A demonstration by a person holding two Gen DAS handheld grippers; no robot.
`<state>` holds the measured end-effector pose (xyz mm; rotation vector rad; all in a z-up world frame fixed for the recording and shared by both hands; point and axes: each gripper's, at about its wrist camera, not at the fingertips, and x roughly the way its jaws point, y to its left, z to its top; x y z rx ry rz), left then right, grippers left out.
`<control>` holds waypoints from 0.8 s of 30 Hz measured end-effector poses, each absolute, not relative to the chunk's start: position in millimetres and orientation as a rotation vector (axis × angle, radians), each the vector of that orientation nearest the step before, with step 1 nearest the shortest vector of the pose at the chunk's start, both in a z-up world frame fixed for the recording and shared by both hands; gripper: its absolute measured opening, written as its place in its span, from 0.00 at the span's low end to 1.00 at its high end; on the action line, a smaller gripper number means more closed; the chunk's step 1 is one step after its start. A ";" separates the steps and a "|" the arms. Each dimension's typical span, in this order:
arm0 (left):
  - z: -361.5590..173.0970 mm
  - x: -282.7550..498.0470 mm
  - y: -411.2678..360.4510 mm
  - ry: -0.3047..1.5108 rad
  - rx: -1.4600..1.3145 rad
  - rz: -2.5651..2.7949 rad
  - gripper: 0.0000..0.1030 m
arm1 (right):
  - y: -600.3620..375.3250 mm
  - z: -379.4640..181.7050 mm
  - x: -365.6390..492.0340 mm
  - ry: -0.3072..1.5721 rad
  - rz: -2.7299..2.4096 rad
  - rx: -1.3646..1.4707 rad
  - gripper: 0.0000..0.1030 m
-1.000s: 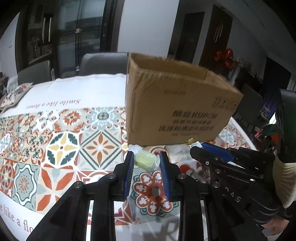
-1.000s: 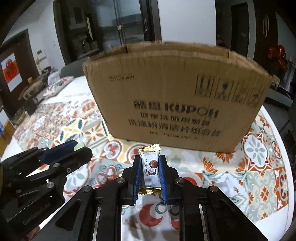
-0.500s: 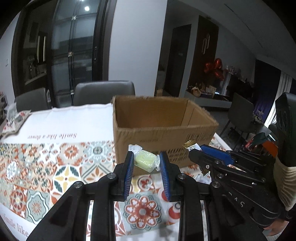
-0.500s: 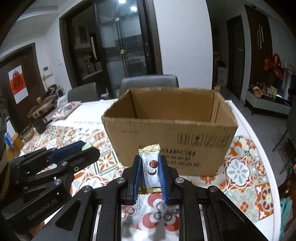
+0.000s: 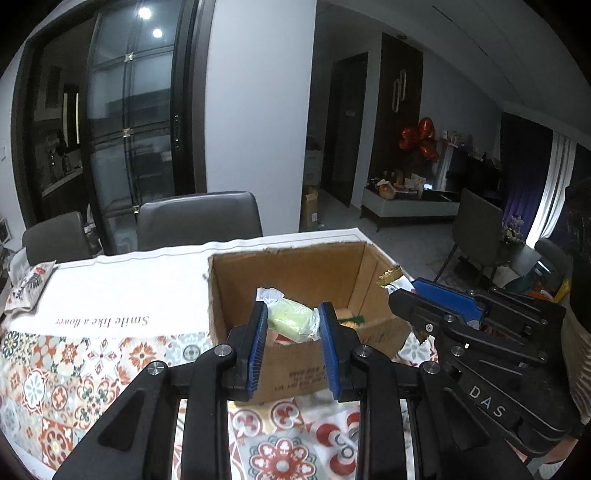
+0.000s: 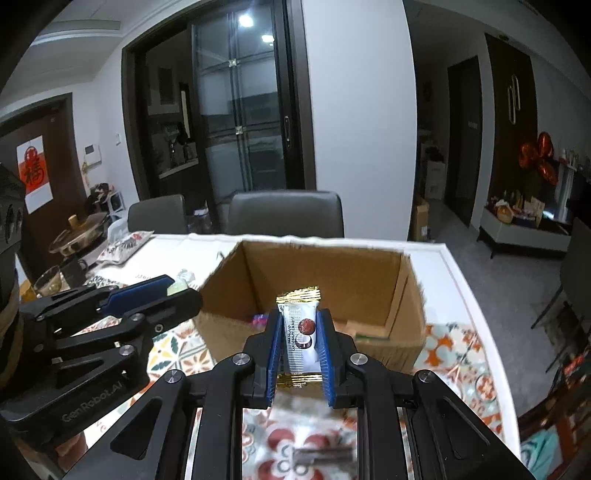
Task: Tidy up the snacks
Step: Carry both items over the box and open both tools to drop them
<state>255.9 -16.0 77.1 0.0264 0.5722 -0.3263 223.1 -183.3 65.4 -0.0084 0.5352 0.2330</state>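
Left gripper [image 5: 291, 328]: fingers clamp pale green wrapped candy [image 5: 291, 322].
Right gripper [image 6: 299, 345]: fingers clamp white snack bar [image 6: 300, 336].
Cardboard box [image 6: 369, 288]: open, on table [image 5: 110, 295].

dim indoor light, ceiling spots [image 5: 149, 23] glaring (reflected in glass); strong fisheye bend, black corners; motion blur low on bench [image 6: 454, 266].

Green wrapped candy [image 5: 291, 321] & white gold-edged bar [image 6: 300, 332], both above open carton [image 6: 406, 291].
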 end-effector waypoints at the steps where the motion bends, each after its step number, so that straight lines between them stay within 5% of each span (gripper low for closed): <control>1: 78.4 258.6 -17.0 0.575 0.026 -0.328 0.27 | -183.5 68.5 225.0 0.531 0.232 -0.012 0.19; 17: 75.8 332.4 -39.8 0.696 0.094 -0.320 0.28 | -193.5 80.1 287.5 0.594 0.199 -0.063 0.20; 19: 73.9 339.0 -44.6 0.706 0.109 -0.303 0.32 | -196.1 75.4 295.4 0.609 0.190 -0.059 0.20; 21: 72.0 340.9 -46.6 0.716 0.115 -0.293 0.48 | -198.3 71.5 300.2 0.622 0.182 -0.054 0.20; 22: 71.7 340.8 -45.6 0.713 0.114 -0.288 0.50 | -199.6 69.0 302.0 0.632 0.173 -0.054 0.22; 24: 70.7 337.2 -45.1 0.706 0.119 -0.279 0.50 | -204.2 65.4 302.9 0.636 0.150 -0.048 0.42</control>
